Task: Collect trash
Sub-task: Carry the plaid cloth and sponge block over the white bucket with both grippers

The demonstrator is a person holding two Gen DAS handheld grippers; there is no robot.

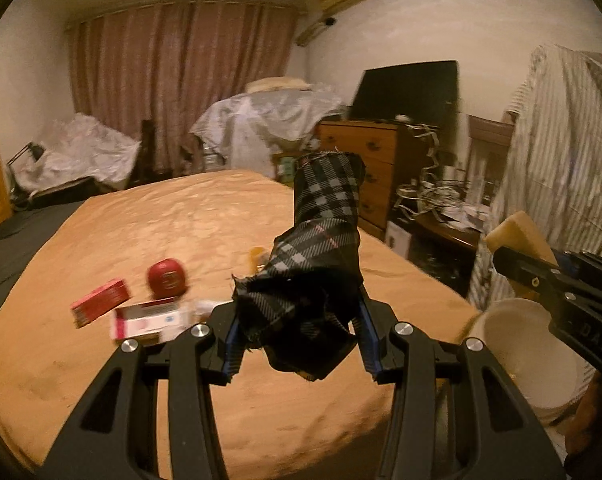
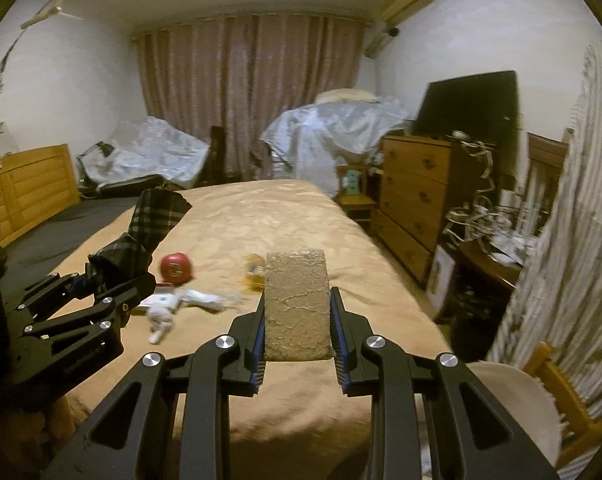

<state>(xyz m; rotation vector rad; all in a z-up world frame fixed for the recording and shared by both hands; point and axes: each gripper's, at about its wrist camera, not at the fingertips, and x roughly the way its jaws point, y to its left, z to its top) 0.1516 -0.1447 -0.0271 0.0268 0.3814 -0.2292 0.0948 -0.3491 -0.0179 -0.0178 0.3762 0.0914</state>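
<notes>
the left gripper (image 1: 301, 332) is seen low in the centre of the left wrist view, its jaws clenched on a plaid cloth (image 1: 321, 240), a dark checked fabric with frayed edges that is bunched between the pads and stands up in a loose tube toward the middle of the frame. the right gripper (image 2: 299, 332) is seen low in the centre of the right wrist view, its jaws clamped on a tan sponge block (image 2: 297, 304), a rectangular, porous, cracked piece whose long axis runs straight away from the jaws. both pieces of trash are thus held off the bed (image 1: 189, 224), whose orange-tan cover looks soft and faintly patterned. a pale round bin (image 1: 533, 352) is seen at the lower right of the left wrist view, just beyond the bed's corner and below the right gripper, so the right hand is judged the nearer one for a drop there. more litter lies on the bed, left of the jaws in both views: a red ball-like thing (image 1: 167, 278), a small red box (image 1: 101, 302), a pink and white carton (image 1: 153, 322), and a crumpled white wrapper (image 2: 173, 304); an amber thing beside the block is too blurred to name. motion blur softens most edges.
</notes>
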